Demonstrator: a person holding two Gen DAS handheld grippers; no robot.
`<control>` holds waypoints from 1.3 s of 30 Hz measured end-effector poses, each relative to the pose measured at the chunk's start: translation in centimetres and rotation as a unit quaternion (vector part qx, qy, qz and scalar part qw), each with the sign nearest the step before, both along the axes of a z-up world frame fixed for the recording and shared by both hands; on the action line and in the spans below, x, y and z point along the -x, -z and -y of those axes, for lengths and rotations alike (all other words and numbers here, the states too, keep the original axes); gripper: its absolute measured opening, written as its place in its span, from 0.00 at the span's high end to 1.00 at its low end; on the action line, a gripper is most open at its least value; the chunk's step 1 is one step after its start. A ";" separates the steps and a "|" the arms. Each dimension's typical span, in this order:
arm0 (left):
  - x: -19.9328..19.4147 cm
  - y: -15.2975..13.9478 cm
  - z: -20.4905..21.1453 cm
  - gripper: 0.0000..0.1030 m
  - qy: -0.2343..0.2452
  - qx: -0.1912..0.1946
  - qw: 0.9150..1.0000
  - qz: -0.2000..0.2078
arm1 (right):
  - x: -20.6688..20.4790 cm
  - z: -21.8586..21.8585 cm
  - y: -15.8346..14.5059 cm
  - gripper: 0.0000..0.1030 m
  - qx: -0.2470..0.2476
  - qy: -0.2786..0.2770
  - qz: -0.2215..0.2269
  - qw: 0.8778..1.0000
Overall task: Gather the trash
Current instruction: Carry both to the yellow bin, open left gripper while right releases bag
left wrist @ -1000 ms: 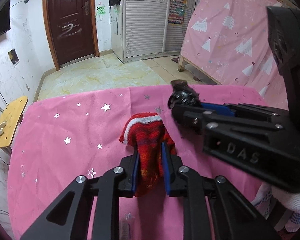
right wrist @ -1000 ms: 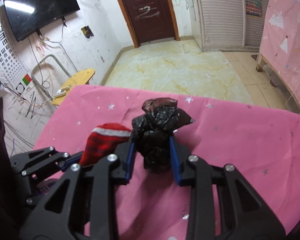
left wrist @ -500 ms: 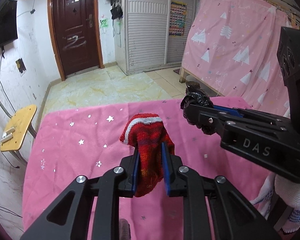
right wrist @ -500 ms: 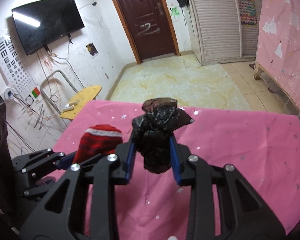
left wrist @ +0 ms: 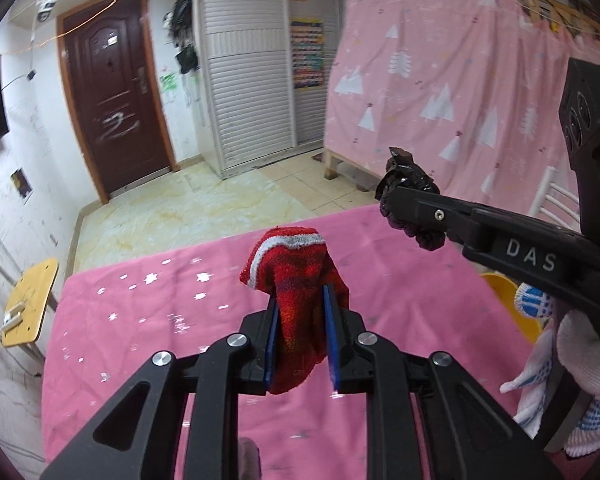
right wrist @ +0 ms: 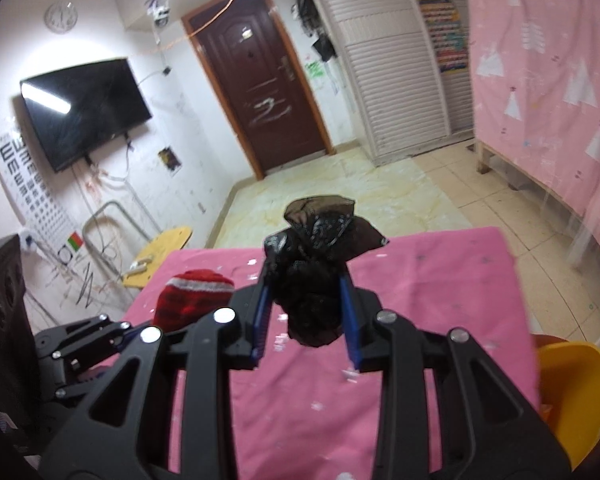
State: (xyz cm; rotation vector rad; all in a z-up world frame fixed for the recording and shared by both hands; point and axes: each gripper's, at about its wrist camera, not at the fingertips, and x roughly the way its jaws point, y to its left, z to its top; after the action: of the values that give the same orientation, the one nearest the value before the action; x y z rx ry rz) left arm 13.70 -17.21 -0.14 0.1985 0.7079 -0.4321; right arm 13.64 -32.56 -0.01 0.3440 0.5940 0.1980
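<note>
Both hand-held grippers (left wrist: 300, 332) (right wrist: 306, 312) clamped, raised side by side.

A red sock (left wrist: 300, 280) with a white-striped cuff is held upright, clear of the table. A crumpled black plastic bag (right wrist: 316, 272) is likewise held aloft.

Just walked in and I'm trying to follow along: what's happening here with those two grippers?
A person is clearing trash off a table with a pink cloth, using a handheld gripper in each hand. The left gripper is shut on a red sock, and the right gripper is shut on a crumpled black bag. Both items are held above the cloth. A yellow bin sits at the table's right edge, probably where they go.
</note>
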 end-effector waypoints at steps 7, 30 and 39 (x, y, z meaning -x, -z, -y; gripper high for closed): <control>1.9 0.1 6.2 0.88 0.047 -0.002 0.999 -0.003 | 3.7 7.8 1.2 0.71 -0.019 0.062 0.003 0.998; 4.2 3.8 19.3 0.88 0.124 -0.033 0.991 -0.044 | 8.7 20.0 8.1 0.70 0.032 0.194 -0.060 0.979; 4.7 4.7 22.5 0.88 0.141 -0.016 0.988 -0.060 | 9.3 22.2 9.7 0.39 0.016 0.214 -0.080 0.973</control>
State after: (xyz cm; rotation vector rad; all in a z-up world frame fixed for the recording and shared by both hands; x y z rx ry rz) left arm 9.02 -39.70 -4.86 0.3076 0.8084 -0.7072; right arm 4.32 -54.77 -9.71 0.4514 0.6672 -0.2553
